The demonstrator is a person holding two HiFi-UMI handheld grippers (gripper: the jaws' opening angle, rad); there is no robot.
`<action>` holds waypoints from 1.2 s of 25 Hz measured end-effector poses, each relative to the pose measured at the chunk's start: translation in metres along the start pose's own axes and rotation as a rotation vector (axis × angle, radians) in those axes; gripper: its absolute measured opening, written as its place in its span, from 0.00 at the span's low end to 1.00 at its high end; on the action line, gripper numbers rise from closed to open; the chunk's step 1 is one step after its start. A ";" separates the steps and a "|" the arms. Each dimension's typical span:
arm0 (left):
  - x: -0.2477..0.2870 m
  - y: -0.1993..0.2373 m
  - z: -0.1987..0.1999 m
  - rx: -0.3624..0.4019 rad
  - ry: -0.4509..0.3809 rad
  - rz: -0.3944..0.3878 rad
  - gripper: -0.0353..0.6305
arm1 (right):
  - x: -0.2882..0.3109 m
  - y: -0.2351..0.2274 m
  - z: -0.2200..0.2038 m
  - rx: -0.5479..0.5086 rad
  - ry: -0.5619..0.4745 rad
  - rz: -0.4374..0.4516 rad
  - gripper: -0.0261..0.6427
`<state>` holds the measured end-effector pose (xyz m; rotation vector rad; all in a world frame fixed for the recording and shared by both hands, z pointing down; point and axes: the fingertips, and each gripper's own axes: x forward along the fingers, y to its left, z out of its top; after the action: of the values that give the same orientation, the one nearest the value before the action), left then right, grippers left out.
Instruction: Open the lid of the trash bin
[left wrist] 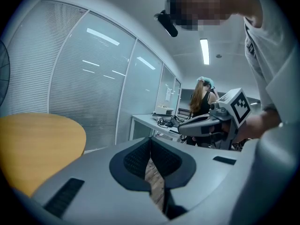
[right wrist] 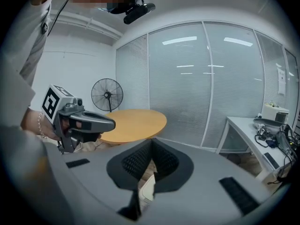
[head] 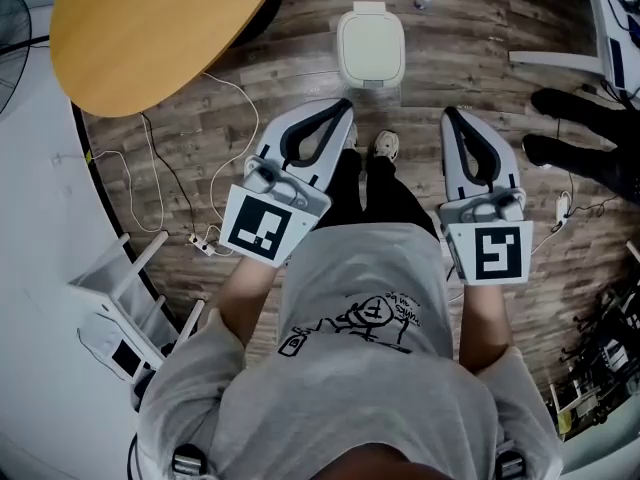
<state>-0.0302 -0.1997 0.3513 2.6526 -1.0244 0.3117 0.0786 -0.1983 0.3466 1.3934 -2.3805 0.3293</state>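
1. The wood-plank floor (head: 470,58) bears everything relevant to the task. A round wooden desk (head: 150,28) stands at the far left, well apart from the work.
2. The trash bin (head: 371,76), small, white and round-cornered, stands on the floor just ahead of the person's shoes, roughly between the lines of the two grippers. It is judged to be light, stiff plastic and liable to slide or tip if pulled sideways.
3. Its lid (head: 370,46) lies flat and shut. The surface looks smooth and probably slippery, so the hold is best taken under a rim edge opposite the hinge. A small tab shows at the far edge, but whether it is the hinge cannot be told.
4. The left gripper (head: 346,106) has its jaws clenched and empty, short of the bin.
5. The right gripper (head: 449,114) likewise has its jaws clenched on nothing, near the bin but not touching it.
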 end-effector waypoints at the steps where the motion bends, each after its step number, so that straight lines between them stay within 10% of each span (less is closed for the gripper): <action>1: 0.003 0.001 -0.007 0.000 0.010 0.000 0.08 | 0.004 0.000 -0.007 0.003 0.013 0.003 0.05; 30: 0.084 0.050 -0.235 0.001 0.171 -0.025 0.08 | 0.116 0.006 -0.234 -0.159 0.272 0.068 0.09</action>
<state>-0.0264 -0.2090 0.6052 2.5847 -0.9370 0.5238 0.0659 -0.1989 0.6071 1.1211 -2.1819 0.3176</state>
